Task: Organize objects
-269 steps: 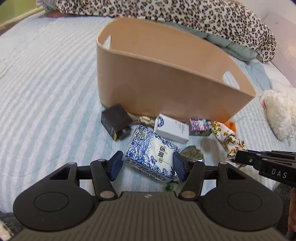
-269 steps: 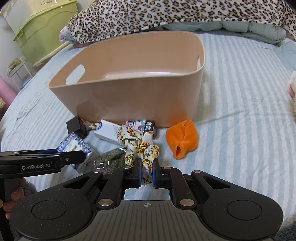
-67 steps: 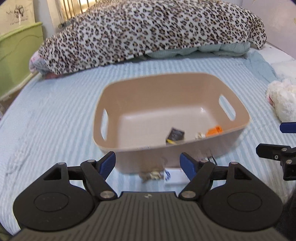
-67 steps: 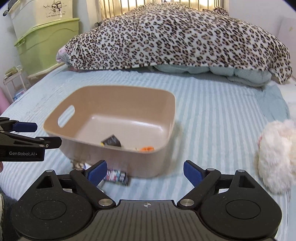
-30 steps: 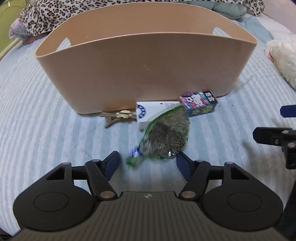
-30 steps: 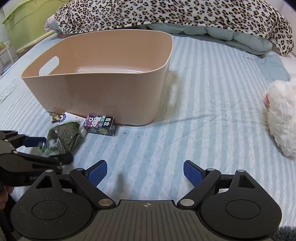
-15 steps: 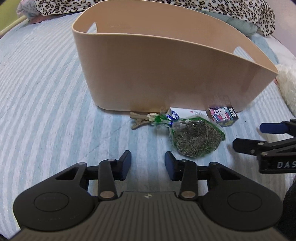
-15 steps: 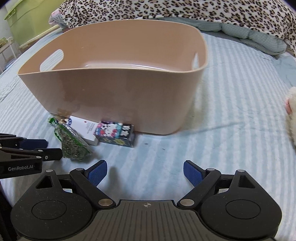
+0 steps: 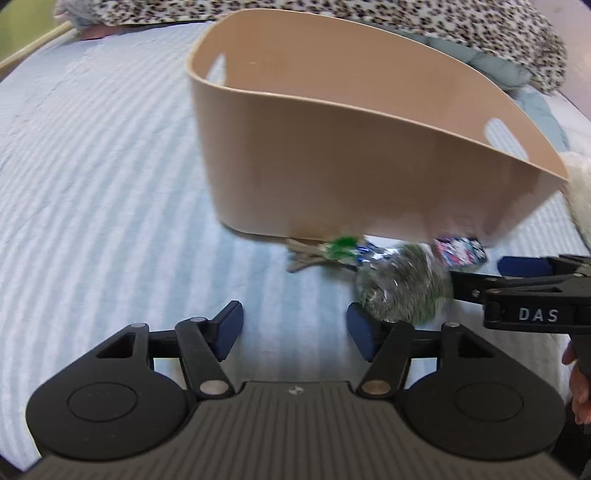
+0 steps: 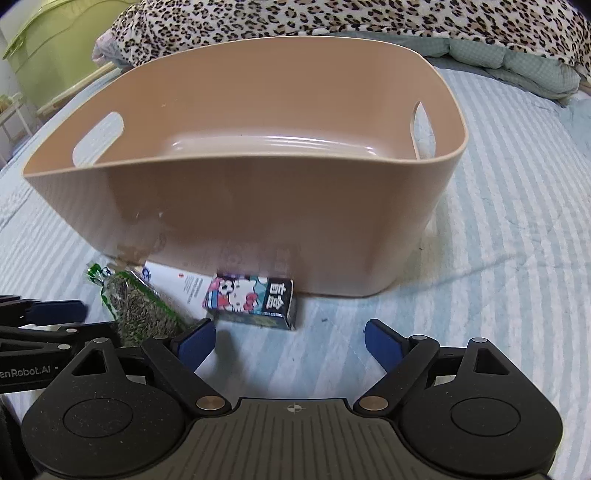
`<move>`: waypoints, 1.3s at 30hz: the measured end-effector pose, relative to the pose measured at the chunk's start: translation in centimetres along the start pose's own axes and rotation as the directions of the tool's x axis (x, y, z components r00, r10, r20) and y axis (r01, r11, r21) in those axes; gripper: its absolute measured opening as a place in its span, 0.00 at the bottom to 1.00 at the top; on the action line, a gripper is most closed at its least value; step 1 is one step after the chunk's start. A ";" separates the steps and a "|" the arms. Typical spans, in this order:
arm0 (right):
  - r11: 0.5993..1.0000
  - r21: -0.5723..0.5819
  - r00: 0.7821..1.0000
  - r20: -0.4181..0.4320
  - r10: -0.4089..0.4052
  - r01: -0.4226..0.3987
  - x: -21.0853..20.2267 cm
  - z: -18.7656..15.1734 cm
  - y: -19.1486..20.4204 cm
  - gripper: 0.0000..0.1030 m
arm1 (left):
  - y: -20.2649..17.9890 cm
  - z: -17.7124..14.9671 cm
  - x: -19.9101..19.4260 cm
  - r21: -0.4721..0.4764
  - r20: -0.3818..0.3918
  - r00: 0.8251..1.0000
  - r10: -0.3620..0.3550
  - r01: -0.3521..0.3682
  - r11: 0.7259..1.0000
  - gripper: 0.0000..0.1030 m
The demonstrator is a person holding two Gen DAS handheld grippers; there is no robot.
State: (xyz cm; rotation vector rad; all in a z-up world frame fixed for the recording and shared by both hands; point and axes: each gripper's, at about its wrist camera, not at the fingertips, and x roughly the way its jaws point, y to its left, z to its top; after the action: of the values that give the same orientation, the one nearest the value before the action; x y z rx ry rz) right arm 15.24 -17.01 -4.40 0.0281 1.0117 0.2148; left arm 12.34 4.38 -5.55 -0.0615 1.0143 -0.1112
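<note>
We saw a plain tan basket (image 10: pixel 236 206) on a bed (image 10: pixel 517 295) striped pale blue and white. At the far side lay a leopard-print blanket (image 10: pixel 332 18) of black and brown spots on cream. Near the basket sat a clear bag (image 10: pixel 144 314) of grey-green bits with a green top, a white box (image 10: pixel 181 284), and a dark box (image 10: pixel 251 301) with a pink-and-white cartoon cat.

Basket (image 10: pixel 229 210) on the bed (image 10: pixel 517 280) before us, small box (image 10: pixel 255 303) touching its near wall, flat carton (image 10: pixel 177 282) left of that, bag (image 10: pixel 142 308) leftmost before it, blanket (image 10: pixel 332 18) behind our basket
</note>
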 end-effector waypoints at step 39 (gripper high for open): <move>1.000 0.007 0.999 0.045 -0.020 0.019 0.3 0.3 -2.4 0.66 | -5.1 0.9 1.5 -0.148 -0.041 0.997 -0.059 0.052 0.988 0.69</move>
State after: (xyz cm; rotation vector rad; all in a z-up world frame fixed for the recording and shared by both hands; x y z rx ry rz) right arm 16.04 -19.25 -4.73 0.0288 0.9678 0.1924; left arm 13.52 -0.89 -5.82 -0.2227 1.0648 -0.0890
